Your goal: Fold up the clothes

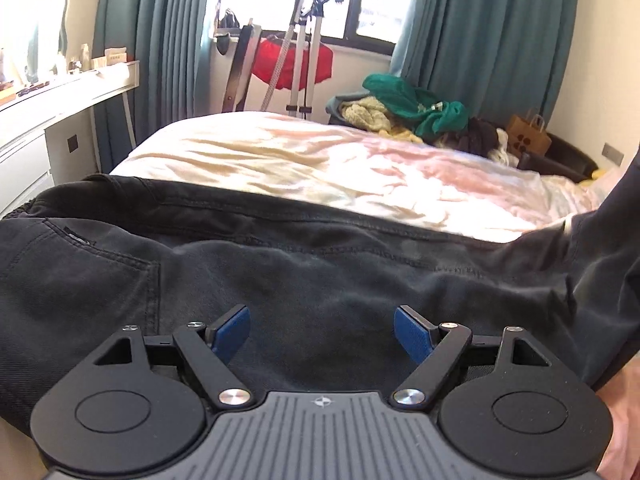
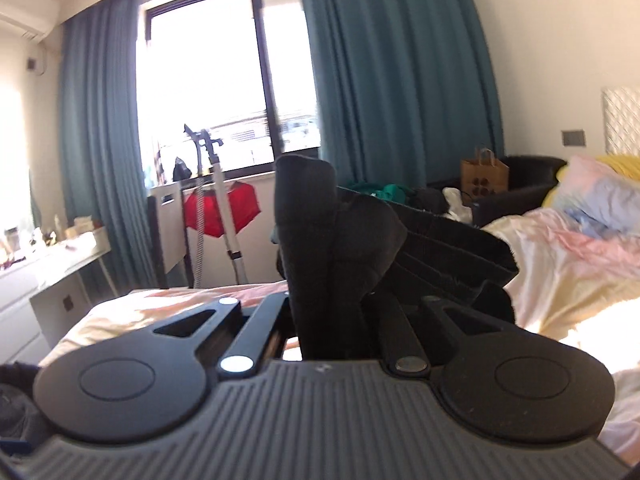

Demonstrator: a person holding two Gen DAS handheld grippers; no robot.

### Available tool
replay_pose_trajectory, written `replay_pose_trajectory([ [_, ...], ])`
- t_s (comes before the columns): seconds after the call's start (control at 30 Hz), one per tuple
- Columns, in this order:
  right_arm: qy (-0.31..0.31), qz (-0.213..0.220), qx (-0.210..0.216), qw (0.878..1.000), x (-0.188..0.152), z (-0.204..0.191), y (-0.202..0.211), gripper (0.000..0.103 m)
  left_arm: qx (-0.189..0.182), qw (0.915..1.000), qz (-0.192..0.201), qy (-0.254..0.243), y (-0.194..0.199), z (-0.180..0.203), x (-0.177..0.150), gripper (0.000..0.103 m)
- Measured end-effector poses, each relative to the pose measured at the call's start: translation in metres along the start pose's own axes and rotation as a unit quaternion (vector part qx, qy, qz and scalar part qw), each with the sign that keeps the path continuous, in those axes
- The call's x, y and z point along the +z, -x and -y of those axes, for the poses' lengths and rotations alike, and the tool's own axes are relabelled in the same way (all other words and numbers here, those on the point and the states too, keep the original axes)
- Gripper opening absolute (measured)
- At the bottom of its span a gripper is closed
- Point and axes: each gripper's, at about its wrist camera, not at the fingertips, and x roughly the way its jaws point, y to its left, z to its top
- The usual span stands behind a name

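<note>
Nearest us, our left gripper point(image 1: 322, 330) hangs with its blue pads point(image 1: 231, 334) spread wide and nothing between them, just above the black trousers point(image 1: 248, 256) laid across the near edge of the bed point(image 1: 320, 160); we judge it is poised there to pin or catch the cloth while the other hand makes the fold. Our right gripper point(image 2: 340, 280) is pressed together on a bunched end of the same black trousers point(image 2: 320, 220), which stands up in a thick roll between the arms and hides the pads, so the fold seems to be under way, with that end lifted off the bed to be carried over. The left view alone shows the waistband and back pocket lying flat at the near left, and a dark sleeve point(image 1: 600, 240) at the right. The right view alone shows the lifted end, and the pastel pillow point(image 2: 600, 196) at the far right. Farther off, both views show a heap of clothes point(image 1: 404, 108) beyond the bed, a brown paper bag point(image 1: 528, 134), the teal curtains point(image 2: 400, 80) and the bright window point(image 2: 208, 88).
</note>
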Motion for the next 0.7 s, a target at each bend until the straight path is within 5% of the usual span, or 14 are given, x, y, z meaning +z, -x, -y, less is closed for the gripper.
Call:
replay_pose_trajectory([
  [0.2, 0.077, -0.045, 0.097, 0.991, -0.064, -0.104, 0.005, 0.009, -0.092, 0.9894, 0.019, 0.111, 0.023, -0.048, 0.013, 0.081],
  [0.37, 0.186, -0.18, 0.156, 0.953, -0.143, -0.163, -0.003, 0.009, -0.19, 0.9628, -0.037, 0.188, 0.004, -0.068, 0.008, 0.083],
  [0.43, 0.234, -0.177, 0.151, 0.944, -0.158, -0.174, 0.004, 0.01, -0.189, 0.9609, -0.05, 0.196, -0.006, -0.069, 0.005, 0.084],
  [0.7, 0.194, -0.163, 0.153, 0.955, -0.144, -0.152, 0.019, 0.01, -0.205, 0.9555, -0.099, 0.187, -0.046, -0.054, -0.002, 0.084],
])
